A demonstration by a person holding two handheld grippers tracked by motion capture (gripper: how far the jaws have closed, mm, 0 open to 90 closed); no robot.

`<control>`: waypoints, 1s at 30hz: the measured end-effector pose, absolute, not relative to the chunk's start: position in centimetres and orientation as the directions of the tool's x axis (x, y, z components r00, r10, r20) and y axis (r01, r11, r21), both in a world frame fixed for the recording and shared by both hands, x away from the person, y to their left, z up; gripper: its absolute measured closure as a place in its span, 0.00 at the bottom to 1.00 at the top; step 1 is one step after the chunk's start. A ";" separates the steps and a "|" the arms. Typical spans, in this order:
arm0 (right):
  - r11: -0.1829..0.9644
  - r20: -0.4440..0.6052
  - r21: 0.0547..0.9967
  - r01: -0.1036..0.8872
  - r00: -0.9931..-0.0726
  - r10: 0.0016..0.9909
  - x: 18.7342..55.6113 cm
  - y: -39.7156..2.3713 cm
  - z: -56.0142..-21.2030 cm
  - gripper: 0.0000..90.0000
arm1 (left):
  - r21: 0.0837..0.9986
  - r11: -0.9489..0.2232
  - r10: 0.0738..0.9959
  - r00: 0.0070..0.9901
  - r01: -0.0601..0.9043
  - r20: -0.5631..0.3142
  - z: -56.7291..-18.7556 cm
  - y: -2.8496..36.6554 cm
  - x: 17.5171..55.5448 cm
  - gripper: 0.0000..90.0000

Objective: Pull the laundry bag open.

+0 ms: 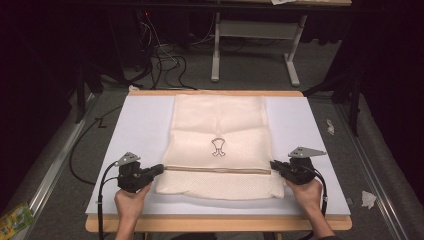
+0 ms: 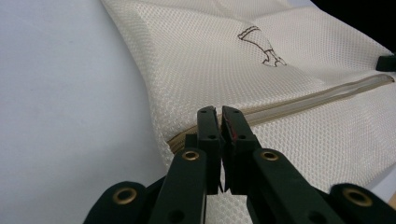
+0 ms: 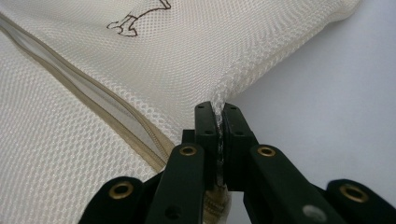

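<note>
A cream mesh bag (image 1: 220, 125) lies flat on a white board (image 1: 135, 130). It has a tan zipper (image 1: 215, 170) running across it and a small dark logo (image 1: 218, 146) at its middle. My left gripper (image 1: 161, 168) sits at the bag's left edge by the zipper end. In the left gripper view its jaws (image 2: 219, 112) stand together over the mesh (image 2: 224, 60), seemingly pinching it. My right gripper (image 1: 273, 164) is at the bag's right edge. In the right gripper view it (image 3: 216, 108) is shut on a raised ridge of mesh (image 3: 163, 60) beside the zipper (image 3: 84, 93).
The board rests on a wooden table whose front edge (image 1: 215, 223) is near the person's hands. Beyond it are grey floor, loose cables (image 1: 165, 65) and a metal stand (image 1: 292, 65). Paper scraps (image 1: 368, 199) lie at the right, and a green packet (image 1: 15, 220) at the lower left.
</note>
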State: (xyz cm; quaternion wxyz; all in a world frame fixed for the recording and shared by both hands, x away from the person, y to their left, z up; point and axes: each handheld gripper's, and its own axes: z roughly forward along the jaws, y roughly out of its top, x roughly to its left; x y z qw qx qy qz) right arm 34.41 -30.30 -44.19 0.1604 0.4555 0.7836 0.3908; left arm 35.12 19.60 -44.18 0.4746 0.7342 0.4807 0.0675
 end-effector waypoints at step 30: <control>0.249 0.127 0.736 0.630 -0.490 0.863 35.7 -30.2 -43.8 0.98 | 0.758 -0.124 0.829 0.487 0.641 -0.276 -44.1 20.4 35.7 0.97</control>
